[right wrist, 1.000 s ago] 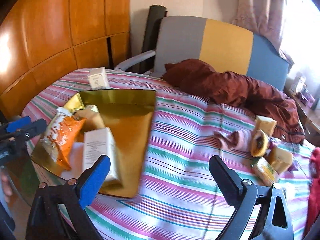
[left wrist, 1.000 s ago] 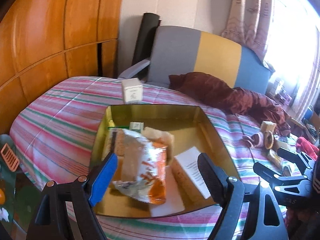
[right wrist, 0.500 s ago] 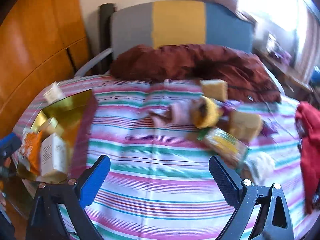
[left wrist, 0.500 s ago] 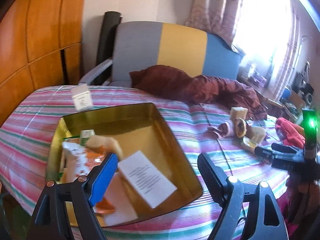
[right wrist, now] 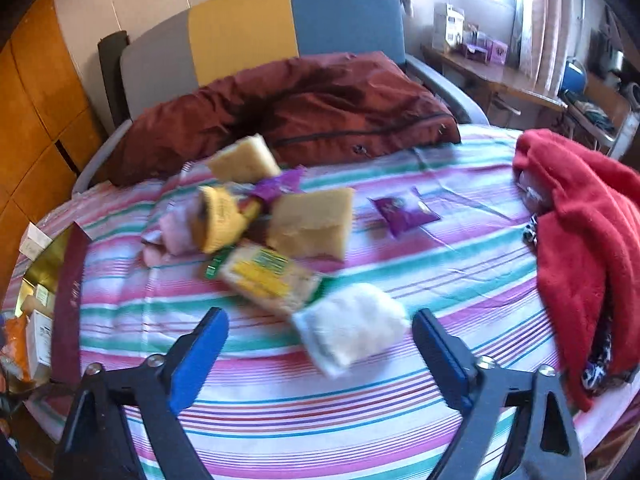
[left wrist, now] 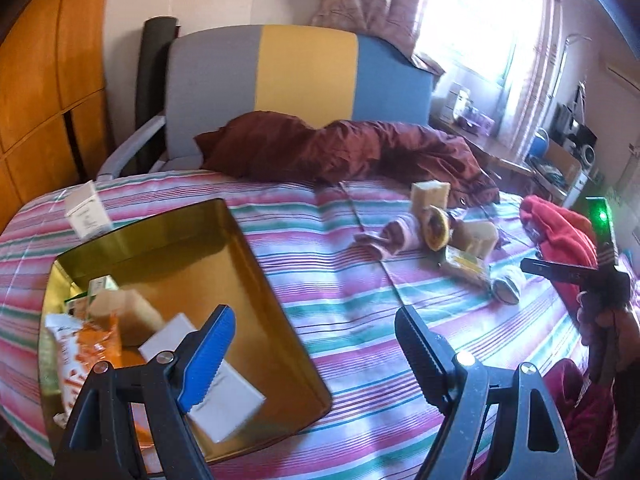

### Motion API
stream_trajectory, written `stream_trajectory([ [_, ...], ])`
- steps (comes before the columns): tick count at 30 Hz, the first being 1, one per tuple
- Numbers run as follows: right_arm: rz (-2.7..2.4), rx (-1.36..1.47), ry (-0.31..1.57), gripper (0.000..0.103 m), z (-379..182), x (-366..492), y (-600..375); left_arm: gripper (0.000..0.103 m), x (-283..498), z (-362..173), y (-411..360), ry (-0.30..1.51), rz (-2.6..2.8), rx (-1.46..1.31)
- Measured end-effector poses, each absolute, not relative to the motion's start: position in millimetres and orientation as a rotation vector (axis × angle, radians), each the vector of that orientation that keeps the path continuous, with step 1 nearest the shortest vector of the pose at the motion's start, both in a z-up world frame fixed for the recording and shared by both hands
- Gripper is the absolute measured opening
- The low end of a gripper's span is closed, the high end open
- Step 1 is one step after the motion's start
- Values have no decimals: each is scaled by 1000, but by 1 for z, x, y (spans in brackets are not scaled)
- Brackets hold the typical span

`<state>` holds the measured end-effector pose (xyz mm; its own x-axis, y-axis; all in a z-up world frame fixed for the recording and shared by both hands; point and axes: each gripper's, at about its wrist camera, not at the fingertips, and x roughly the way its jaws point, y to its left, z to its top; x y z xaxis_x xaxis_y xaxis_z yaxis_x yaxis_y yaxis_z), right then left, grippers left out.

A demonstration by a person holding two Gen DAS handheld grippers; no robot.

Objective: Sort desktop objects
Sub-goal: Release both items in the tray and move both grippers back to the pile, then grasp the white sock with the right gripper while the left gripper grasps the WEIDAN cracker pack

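Note:
A gold tray [left wrist: 276, 300] sits on the striped table at the left and holds an orange snack bag [left wrist: 76, 356], a white box [left wrist: 224, 392] and small items. My left gripper [left wrist: 316, 340] is open and empty over the tray's right rim. My right gripper [right wrist: 320, 340] is open and empty, just in front of a white packet [right wrist: 352, 328]. Beyond it lie a yellow-green packet [right wrist: 268, 276], two yellow sponges [right wrist: 312, 224], a yellow roll [right wrist: 220, 216], a pink cloth [right wrist: 172, 232] and a purple sachet [right wrist: 404, 212]. The tray also shows at the left edge [right wrist: 68, 280].
A white box [left wrist: 86, 210] stands behind the tray. A maroon cushion [right wrist: 288, 112] lies at the back by a chair [left wrist: 304, 76]. A red cloth [right wrist: 588, 232] covers the right side. The table edge is close in front.
Both grippers have swung to the right. The left view moved from over the tray toward the table's middle. The right view moved from the tray to the pile of loose objects.

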<state>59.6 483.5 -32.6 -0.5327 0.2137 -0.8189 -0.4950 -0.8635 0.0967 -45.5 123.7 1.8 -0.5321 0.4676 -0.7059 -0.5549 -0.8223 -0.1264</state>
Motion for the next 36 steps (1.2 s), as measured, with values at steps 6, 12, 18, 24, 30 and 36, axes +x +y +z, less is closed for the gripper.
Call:
stream_trajectory([
  [6,2375,-1299,426,84,-57,57,509,84,-44,-3,147,194,2275,-1038],
  [12,2416,-1350,441,85,-74,49,514,84,-46,-8,171,224,2224,-1058],
  [18,2411,-1391,401,71,-81,44,512,84,-48,-17,206,247,2129,-1089],
  [24,2394,-1355,378,66,-75,47,513,84,-44,-25,258,340,2001,-1098],
  [30,2334,-1247,505,66,-64,63,535,84,-33,-30,322,496,1837,-1034],
  [36,2322,-1183,580,66,-57,72,551,84,-9,-46,379,777,1613,-839],
])
